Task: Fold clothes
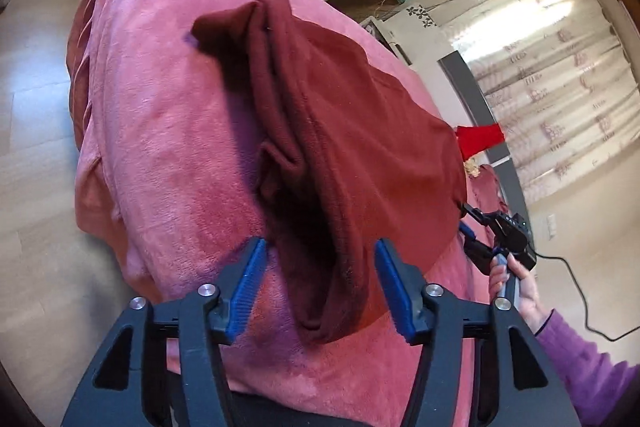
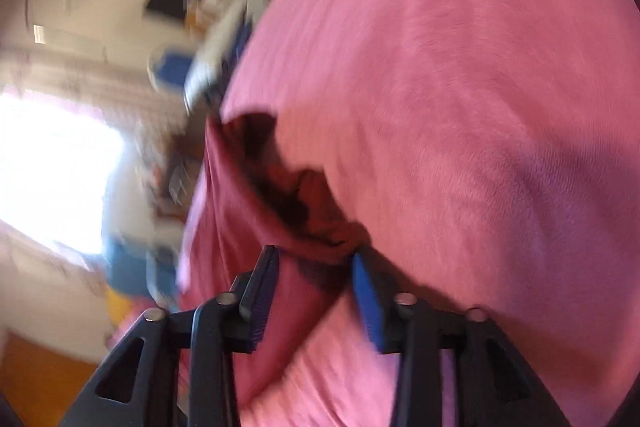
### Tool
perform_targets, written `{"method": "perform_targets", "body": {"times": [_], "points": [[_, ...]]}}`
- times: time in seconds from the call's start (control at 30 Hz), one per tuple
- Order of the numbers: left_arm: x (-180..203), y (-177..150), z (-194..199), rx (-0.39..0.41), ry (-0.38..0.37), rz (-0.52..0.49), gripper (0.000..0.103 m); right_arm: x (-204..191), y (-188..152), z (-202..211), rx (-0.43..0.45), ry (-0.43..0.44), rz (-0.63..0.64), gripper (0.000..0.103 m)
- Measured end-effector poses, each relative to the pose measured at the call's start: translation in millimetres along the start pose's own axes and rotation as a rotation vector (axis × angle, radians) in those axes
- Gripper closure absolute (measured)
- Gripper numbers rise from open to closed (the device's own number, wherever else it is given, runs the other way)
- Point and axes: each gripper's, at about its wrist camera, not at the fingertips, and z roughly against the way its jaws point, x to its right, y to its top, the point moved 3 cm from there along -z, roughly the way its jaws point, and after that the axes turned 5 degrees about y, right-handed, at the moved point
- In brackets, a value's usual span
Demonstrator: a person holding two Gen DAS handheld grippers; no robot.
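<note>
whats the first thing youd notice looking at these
A dark red garment lies half folded across a bed under a pink fleece blanket. The left tongs gape around its near corner without pinching. Far right, a hand holds the right tongs at its other edge.

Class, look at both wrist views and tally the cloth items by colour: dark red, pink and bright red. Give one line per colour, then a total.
Dark red garment: 1
Pink blanket spread beneath it: 1
Bright red cloth hanging in the background: 1
Total: 3
</note>
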Motion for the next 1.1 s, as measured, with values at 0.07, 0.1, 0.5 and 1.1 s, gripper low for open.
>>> {"method": "perform_targets", "body": {"times": [0.07,0.1,0.5,1.1], "points": [[4,-1,1,-0.026,0.003,-0.02,0.052,3,-1,-2,0.017,0.007,-0.043,0.091],[6,-2,1,-0.05,0.002,-0.036,0.061,-1,-1,1,0.017,0.01,-0.032,0.092],[8,4,33,-0.067,0.005,-0.059,0.081,-1,5,49,0.182,-0.145,0.004,0.072],[48,-35,-4,-0.181,0.042,-0.529,0.078,-76,22,-93,-0.112,-0.052,0.407,0.101]]}}
